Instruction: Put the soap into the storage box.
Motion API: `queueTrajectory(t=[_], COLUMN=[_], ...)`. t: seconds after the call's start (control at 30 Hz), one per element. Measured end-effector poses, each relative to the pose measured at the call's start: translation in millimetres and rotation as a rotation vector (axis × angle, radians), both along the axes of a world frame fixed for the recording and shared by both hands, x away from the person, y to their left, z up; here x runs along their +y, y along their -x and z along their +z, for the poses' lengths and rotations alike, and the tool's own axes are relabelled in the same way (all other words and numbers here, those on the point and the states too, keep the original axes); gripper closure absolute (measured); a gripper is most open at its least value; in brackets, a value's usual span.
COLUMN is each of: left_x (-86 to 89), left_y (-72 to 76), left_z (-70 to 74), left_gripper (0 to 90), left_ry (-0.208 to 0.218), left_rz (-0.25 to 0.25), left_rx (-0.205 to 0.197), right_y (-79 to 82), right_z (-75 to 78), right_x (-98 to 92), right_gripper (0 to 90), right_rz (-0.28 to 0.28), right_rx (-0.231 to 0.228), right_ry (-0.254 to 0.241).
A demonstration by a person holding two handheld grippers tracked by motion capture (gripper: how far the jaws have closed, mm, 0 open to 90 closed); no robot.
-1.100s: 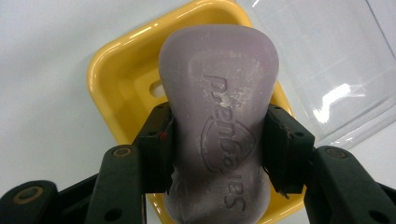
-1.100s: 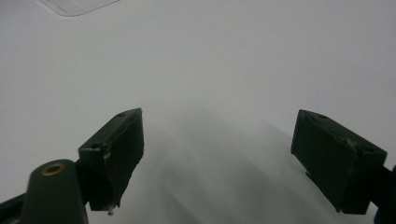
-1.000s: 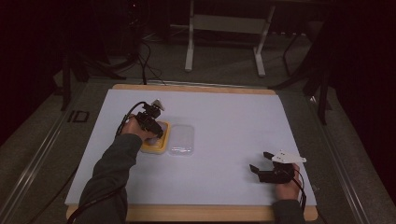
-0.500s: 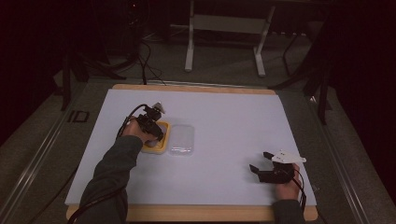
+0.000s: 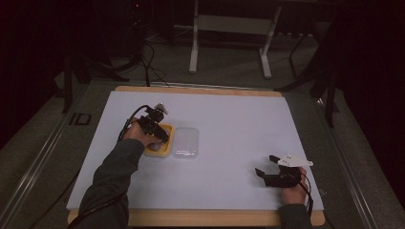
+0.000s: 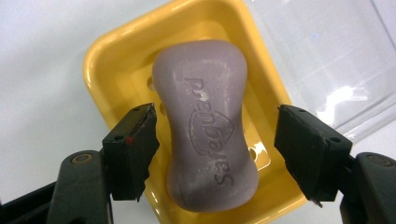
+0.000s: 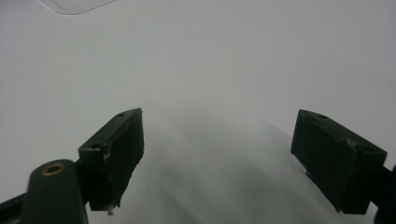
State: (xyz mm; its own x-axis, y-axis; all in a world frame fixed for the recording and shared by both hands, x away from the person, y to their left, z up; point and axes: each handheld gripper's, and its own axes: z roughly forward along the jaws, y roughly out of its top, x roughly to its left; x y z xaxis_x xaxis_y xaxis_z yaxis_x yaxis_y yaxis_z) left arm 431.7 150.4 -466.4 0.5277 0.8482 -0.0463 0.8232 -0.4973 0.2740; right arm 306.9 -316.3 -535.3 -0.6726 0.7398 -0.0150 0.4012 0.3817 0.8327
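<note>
A purple bar of soap (image 6: 205, 126) lies in a yellow soap dish (image 6: 116, 60) on the white mat. My left gripper (image 6: 215, 116) hangs just over the dish (image 5: 167, 131), one jaw on each side of the bar. Its jaws have just been opening, and a small gap shows between each pad and the soap. In the high view the left gripper (image 5: 155, 128) and hand cover most of the dish. My right gripper (image 5: 265, 164) rests open on the mat at the front right, with nothing between its fingers (image 7: 116, 144).
A clear plastic lid (image 5: 186, 142) lies flat against the dish's right side, and its corner (image 7: 74, 4) shows in the right gripper view. The white mat (image 5: 239, 119) covers a wooden table (image 5: 200, 217). Cables trail off the table's far left.
</note>
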Motion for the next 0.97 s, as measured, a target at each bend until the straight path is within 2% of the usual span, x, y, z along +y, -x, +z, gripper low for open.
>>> queueTrajectory(t=[0.37,0.57,0.97], left_x=[4.9,2.7,-14.9], left_y=[7.2,15.0,36.8], left_z=[10.4,15.1,17.8], left_gripper=[28.3,28.3,28.3], left_ry=[0.022,0.027,0.049], left_rz=[-0.026,-0.065,-0.193], left_rx=[-0.104,-0.159,-0.275], right_y=[-0.2,-0.2,-0.5], right_z=[0.0,-0.1,-0.2], right_x=[-0.1,0.1,0.5], right_gripper=[16.9,16.9,16.9], right_rz=[0.001,0.000,0.002], right_rx=[0.000,-0.001,0.001], right_ry=[0.000,0.002,0.005])
